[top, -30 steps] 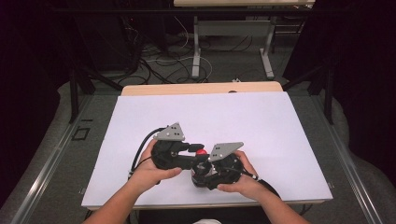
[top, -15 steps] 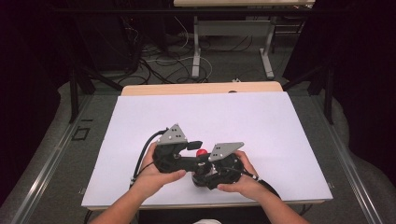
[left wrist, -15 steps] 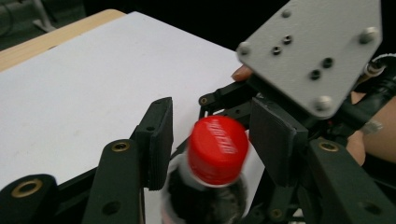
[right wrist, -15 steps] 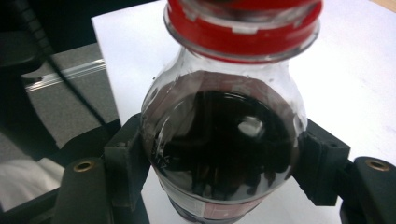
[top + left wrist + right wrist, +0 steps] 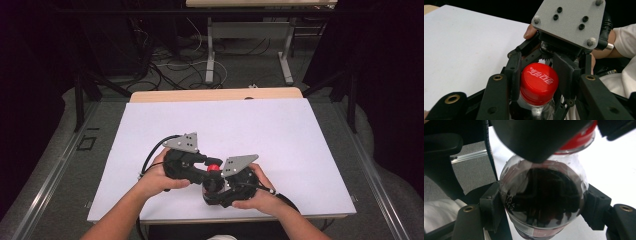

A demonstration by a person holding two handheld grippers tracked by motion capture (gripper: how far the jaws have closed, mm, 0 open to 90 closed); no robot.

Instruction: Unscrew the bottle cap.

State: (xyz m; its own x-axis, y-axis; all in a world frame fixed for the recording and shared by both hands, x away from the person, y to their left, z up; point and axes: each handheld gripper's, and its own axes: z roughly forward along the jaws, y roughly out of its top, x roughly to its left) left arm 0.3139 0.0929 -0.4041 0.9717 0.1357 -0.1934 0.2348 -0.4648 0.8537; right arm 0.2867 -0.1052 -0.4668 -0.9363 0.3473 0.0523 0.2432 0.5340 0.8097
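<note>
red cap (image 5: 214,168) sits between our two grippers near the front edge of the white table (image 5: 300,150). high view: left gripper (image 5: 199,164) comes in from the left onto the cap, right gripper (image 5: 216,187) holds the bottle from below-right, and both hands are bunched close together. the bottle body is mostly hidden under the tools here.

left gripper view: the jaws have just been closing and the pads now sit on either side of the red cap, one pad (image 5: 514,70) flat on its ribbed skirt, so we read it as clamped on the cap. clear bottle (image 5: 534,110) neck drops away below. for a clean unscrew we judge we should keep the pads square on the ribs, low on the skirt, and turn about the bottle's axis without prying sideways.

right gripper view: jaws are clamped across the bottle's shoulder, dark drink inside, pads touching both sides. the cap's red rim (image 5: 579,140) peeks out at the top behind the left gripper's black jaw. we'd hold this side rigid as the counter-torque; the curved plastic looks likely to slip if the grip eases.
</note>
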